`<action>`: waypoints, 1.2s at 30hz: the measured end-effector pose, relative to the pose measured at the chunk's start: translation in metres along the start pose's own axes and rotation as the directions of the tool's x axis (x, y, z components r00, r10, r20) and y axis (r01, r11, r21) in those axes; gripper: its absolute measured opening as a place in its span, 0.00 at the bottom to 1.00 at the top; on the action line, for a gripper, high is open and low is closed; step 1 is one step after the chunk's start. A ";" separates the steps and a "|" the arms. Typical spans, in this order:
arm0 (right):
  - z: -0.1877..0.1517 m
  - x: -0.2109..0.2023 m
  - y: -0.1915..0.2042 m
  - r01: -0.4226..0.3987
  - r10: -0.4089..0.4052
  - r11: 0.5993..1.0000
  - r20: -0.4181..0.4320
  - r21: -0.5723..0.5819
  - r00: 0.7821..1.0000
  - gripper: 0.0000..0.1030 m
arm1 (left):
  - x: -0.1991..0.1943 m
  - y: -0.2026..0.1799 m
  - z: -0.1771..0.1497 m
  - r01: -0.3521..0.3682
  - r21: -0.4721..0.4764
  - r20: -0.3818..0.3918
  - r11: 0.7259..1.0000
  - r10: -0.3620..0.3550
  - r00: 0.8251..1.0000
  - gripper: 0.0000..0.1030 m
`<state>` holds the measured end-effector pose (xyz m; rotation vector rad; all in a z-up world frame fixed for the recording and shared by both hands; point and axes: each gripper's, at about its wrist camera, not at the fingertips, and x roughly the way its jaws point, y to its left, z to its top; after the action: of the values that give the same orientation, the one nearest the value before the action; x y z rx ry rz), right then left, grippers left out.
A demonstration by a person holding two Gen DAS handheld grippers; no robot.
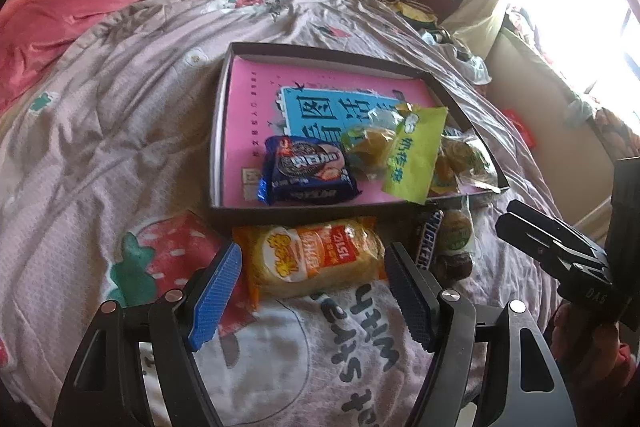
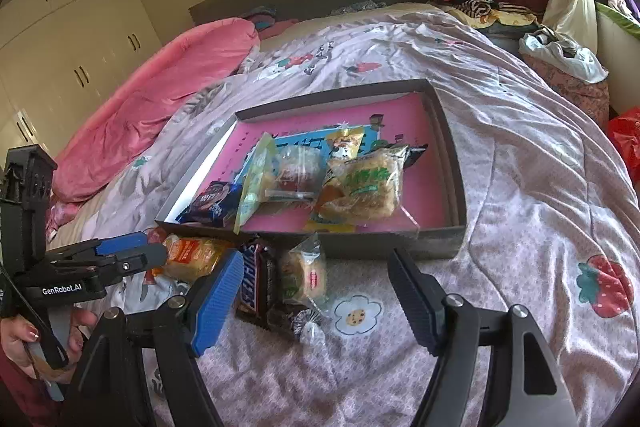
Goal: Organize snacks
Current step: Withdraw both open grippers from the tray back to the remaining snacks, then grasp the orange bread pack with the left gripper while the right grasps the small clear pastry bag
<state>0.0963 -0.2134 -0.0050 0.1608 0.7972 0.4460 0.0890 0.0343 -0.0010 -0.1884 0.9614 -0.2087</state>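
Bed: a quilt (image 1: 100, 115) printed with strawberries is carrying everything; the open box (image 1: 222, 131) is lying mid-quilt with its near wall facing both grippers.
In the box: an Oreo pack (image 1: 306, 169) is sitting toward the near left corner, a yellow-green sachet (image 1: 414, 155) and several clear-wrapped cakes (image 2: 366, 183) are crowding the near right part.
Outside the box: three snacks are lying on the quilt just beside the near wall: an orange-wrapped bread (image 1: 316, 257), a Snickers bar (image 2: 256, 281) and a small clear-wrapped cake (image 2: 304, 275).
Left gripper (image 1: 314, 297): its jaws are standing wide open and holding nothing; the bread is lying directly ahead between the fingertips, not yet touched as far as I can tell.
Bread's long axis: it is running across the jaw gap, roughly parallel to the near wall, so closing would press on its ends.
Right gripper (image 2: 316, 301): its jaws are also spread wide and empty; the Snickers bar and small cake are lying just ahead, nearer its blue left finger (image 2: 218, 303).
Snickers axis: it is pointing away toward the box, along the fingers.
Nearer hand: judging by this, the left is nearer the bread, the right nearer the other two.
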 end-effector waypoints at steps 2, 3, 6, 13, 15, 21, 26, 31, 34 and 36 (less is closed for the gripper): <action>-0.001 0.001 0.001 -0.001 0.001 1.000 -0.004 -0.003 1.000 0.72 | 0.002 -0.005 -0.002 0.002 0.018 -0.006 1.000 -0.002 1.000 0.73; -0.001 0.001 0.001 0.000 0.000 1.000 -0.004 -0.002 1.000 0.72 | 0.003 -0.007 -0.003 -0.001 0.029 -0.008 1.000 0.001 1.000 0.73; -0.002 0.001 0.001 -0.001 0.001 1.000 -0.004 0.002 1.000 0.72 | 0.005 -0.015 -0.005 0.008 0.068 -0.021 0.998 -0.006 1.000 0.73; -0.005 0.005 -0.005 0.007 -0.007 1.000 -0.022 0.021 1.000 0.72 | 0.017 -0.034 -0.008 -0.058 0.191 -0.034 0.980 0.066 0.997 0.73; -0.005 0.006 -0.005 0.007 -0.007 1.000 -0.027 0.021 1.000 0.72 | 0.021 -0.037 -0.010 -0.083 0.223 -0.030 0.971 0.092 0.995 0.73; -0.008 0.015 -0.006 0.014 -0.012 1.000 -0.055 0.024 0.998 0.72 | 0.027 -0.041 -0.014 -0.141 0.314 -0.010 0.939 0.152 0.988 0.73; -0.011 0.026 -0.007 0.013 -0.011 1.000 -0.090 0.023 0.996 0.72 | 0.033 -0.037 -0.013 -0.169 0.344 -0.005 0.924 0.182 0.983 0.73; -0.013 0.038 -0.007 -0.013 0.016 0.999 -0.120 0.029 0.993 0.70 | 0.037 -0.032 -0.010 -0.149 0.339 -0.012 0.929 0.162 0.987 0.75; -0.015 0.043 -0.005 -0.028 0.031 0.999 -0.135 0.028 0.990 0.66 | 0.040 -0.031 -0.009 -0.129 0.357 -0.018 0.925 0.145 0.989 0.75; -0.016 0.046 -0.004 -0.033 0.036 0.999 -0.138 0.021 0.990 0.62 | 0.042 -0.030 -0.008 -0.102 0.367 -0.036 0.925 0.123 0.992 0.76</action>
<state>0.1145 -0.1972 -0.0469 0.1621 0.9362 0.4862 0.1028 -0.0055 -0.0310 0.2159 0.9707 -0.2842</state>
